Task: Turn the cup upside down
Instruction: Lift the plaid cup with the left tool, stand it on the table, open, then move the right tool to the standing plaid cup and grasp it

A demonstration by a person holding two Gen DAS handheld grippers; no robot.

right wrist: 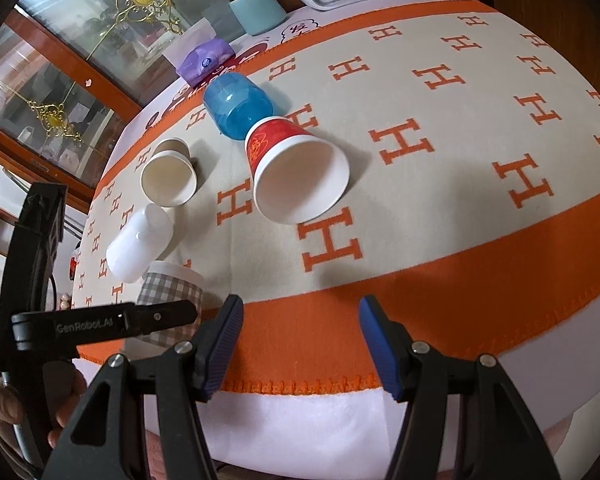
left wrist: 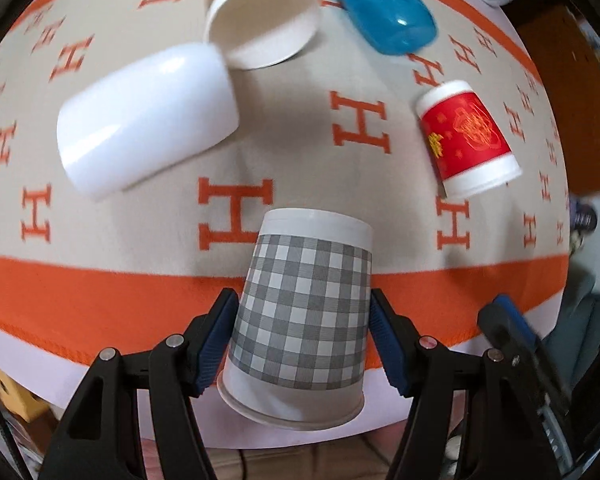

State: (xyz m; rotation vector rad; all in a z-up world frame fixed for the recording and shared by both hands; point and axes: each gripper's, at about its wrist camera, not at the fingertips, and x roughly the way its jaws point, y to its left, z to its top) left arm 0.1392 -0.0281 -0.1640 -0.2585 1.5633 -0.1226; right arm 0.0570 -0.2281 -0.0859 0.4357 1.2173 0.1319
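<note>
The grey-and-white checked paper cup (left wrist: 300,312) is clamped between the blue ribbed pads (left wrist: 216,344) of the left hand-held gripper (left wrist: 302,344), one pad pressed to each side of its wall. The cup is held upside down, its white rolled rim lowest and its closed base uppermost, over the orange border band of the beige blanket with orange H letters (left wrist: 100,288) that covers the tabletop, close to the near edge. Whether the rim touches the blanket cannot be told.

The right hand-held gripper (right wrist: 300,344) is seen spread wide with nothing between its pads, above the same orange band at the near edge, just beside the left one.

Farther in from the near edge, a glossy white rounded cup (left wrist: 148,120) is seen lying on its side towards the left edge. Just behind it, touching or nearly touching, a plain white paper cup (left wrist: 260,24) lies on its side with its mouth facing the near edge. Towards the right, a red paper cup with gold print (left wrist: 466,138) lies on its side, and a translucent blue plastic cup (left wrist: 380,4) lies near the far edge. Beyond the blanket's far edge, a purple tissue pack (right wrist: 206,60) and a pale teal cylindrical container (right wrist: 258,10) are visible.
</note>
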